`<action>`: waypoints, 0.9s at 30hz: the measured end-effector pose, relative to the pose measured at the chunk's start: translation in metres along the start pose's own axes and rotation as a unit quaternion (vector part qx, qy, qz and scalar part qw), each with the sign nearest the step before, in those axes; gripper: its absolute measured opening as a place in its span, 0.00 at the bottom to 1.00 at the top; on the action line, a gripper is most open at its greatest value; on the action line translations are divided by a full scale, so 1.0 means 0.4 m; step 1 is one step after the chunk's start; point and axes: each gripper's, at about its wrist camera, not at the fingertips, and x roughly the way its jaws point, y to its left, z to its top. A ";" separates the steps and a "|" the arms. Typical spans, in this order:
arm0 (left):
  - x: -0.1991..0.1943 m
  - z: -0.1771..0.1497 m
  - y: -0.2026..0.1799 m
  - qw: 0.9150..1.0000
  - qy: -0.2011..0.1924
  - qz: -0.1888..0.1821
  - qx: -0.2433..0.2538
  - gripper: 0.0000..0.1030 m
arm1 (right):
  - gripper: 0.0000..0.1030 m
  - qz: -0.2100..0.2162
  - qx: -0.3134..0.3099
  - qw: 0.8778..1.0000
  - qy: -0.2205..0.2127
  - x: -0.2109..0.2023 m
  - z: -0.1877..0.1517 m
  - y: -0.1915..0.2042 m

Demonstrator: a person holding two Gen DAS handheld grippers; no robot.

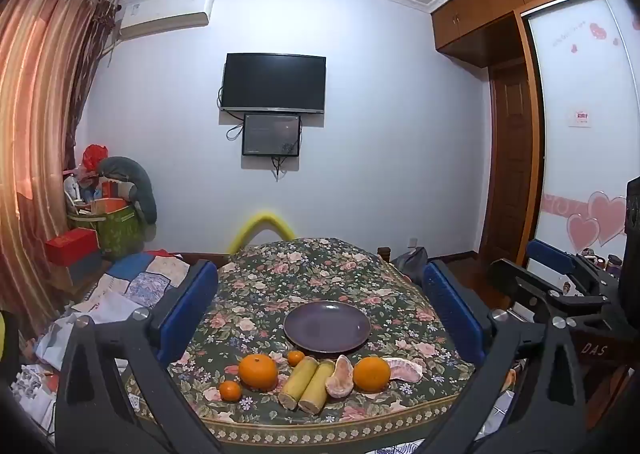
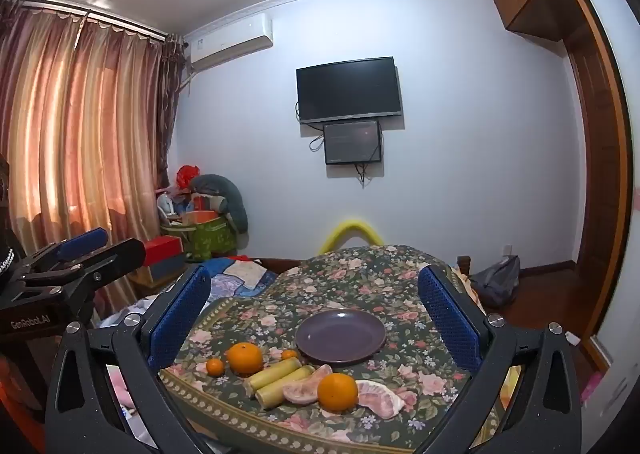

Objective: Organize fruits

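An empty purple plate (image 1: pixel 326 326) (image 2: pixel 340 335) sits on the floral tablecloth (image 1: pixel 320 266). In front of it lies a row of fruit: a small tangerine (image 1: pixel 230 390), a large orange (image 1: pixel 258 370), another small tangerine (image 1: pixel 296 358), two yellow sugarcane pieces (image 1: pixel 304 384), a peeled pomelo segment (image 1: pixel 340 376), a second orange (image 1: pixel 371 374) and another pomelo segment (image 1: pixel 404 369). My left gripper (image 1: pixel 320 306) is open and empty, held back above the near table edge. My right gripper (image 2: pixel 314 314) is open and empty too, to the right of the left one.
The right gripper's body (image 1: pixel 560 294) shows at the left view's right edge; the left gripper's body (image 2: pixel 60 266) at the right view's left. A cluttered bed (image 1: pixel 120 294) lies left of the table, a backpack (image 2: pixel 496 282) on the floor at the right.
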 end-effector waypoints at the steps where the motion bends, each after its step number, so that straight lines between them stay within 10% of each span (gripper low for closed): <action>1: 0.000 0.000 -0.001 1.000 0.001 0.001 0.002 1.00 | 1.00 0.000 0.000 1.000 0.000 0.000 0.000 0.000; 27: 0.025 -0.011 0.002 1.000 0.007 -0.011 -0.005 1.00 | 1.00 -0.004 0.002 1.000 -0.002 -0.001 -0.001 -0.008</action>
